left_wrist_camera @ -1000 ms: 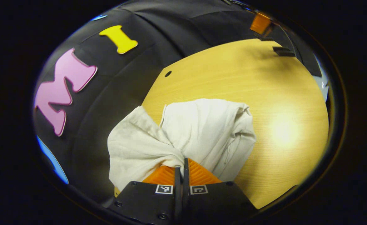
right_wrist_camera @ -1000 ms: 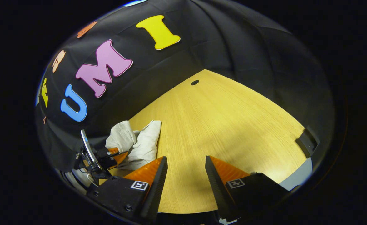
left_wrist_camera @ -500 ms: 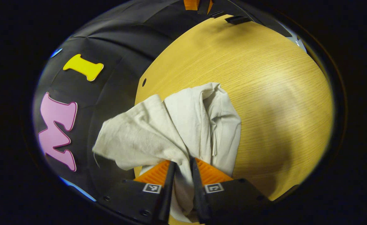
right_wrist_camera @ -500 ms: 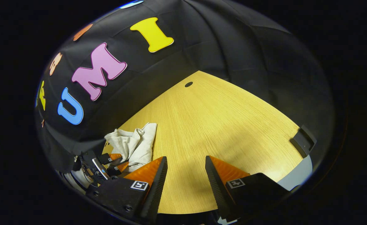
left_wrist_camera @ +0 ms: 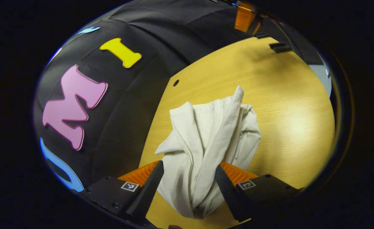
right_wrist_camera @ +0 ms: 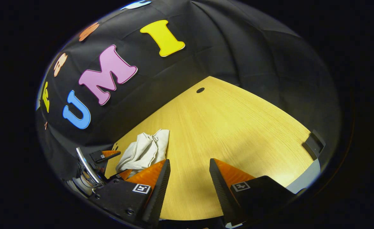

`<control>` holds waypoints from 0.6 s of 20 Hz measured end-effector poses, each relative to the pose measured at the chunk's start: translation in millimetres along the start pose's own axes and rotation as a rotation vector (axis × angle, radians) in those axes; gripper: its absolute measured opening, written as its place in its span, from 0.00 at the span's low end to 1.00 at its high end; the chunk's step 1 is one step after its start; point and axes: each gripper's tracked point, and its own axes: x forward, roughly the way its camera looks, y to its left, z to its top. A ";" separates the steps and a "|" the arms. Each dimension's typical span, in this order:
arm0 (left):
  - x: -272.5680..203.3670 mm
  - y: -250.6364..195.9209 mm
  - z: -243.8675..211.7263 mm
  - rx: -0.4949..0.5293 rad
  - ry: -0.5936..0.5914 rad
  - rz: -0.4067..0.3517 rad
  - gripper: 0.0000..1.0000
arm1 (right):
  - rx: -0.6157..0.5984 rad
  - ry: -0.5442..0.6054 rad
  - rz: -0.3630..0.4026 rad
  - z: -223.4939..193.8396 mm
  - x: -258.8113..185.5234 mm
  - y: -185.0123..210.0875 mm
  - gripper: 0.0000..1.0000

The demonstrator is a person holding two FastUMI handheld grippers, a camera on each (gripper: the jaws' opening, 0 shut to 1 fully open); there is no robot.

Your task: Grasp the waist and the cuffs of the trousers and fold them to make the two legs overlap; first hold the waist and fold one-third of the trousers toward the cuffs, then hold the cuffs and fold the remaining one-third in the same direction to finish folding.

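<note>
Jaws spread, crumpled trousers (left_wrist_camera: 207, 143) lying between.

a recording booth set up for staged handling trials, not a lived-in home. black cloth wall (right_wrist_camera: 237, 54) hangs in folds close behind a bare light-wood worktop (right_wrist_camera: 225, 127) with a round cable hole (right_wrist_camera: 200, 90) near its far edge. a small black bracket (right_wrist_camera: 314, 143) sits at the worktop's right edge, under bright glare from overhead light.
</note>
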 end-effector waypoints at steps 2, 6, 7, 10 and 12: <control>-17.1 4.5 -6.4 -0.136 0.008 -0.004 0.96 | -0.019 -0.017 0.018 2.7 -2.5 17.8 0.78; -54.1 13.0 -25.8 -0.372 0.024 0.005 0.97 | -0.077 -0.057 0.046 7.3 -9.2 58.2 0.92; -64.4 16.1 -28.0 -0.415 0.024 0.013 0.97 | -0.092 -0.065 0.052 8.3 -10.4 68.4 0.94; -95.9 34.1 -37.8 -0.519 0.016 0.048 0.96 | -0.140 -0.084 0.063 6.4 -15.6 97.9 0.96; -114.2 43.4 -40.7 -0.619 0.002 0.063 0.97 | -0.179 -0.102 0.079 8.1 -16.8 122.5 0.96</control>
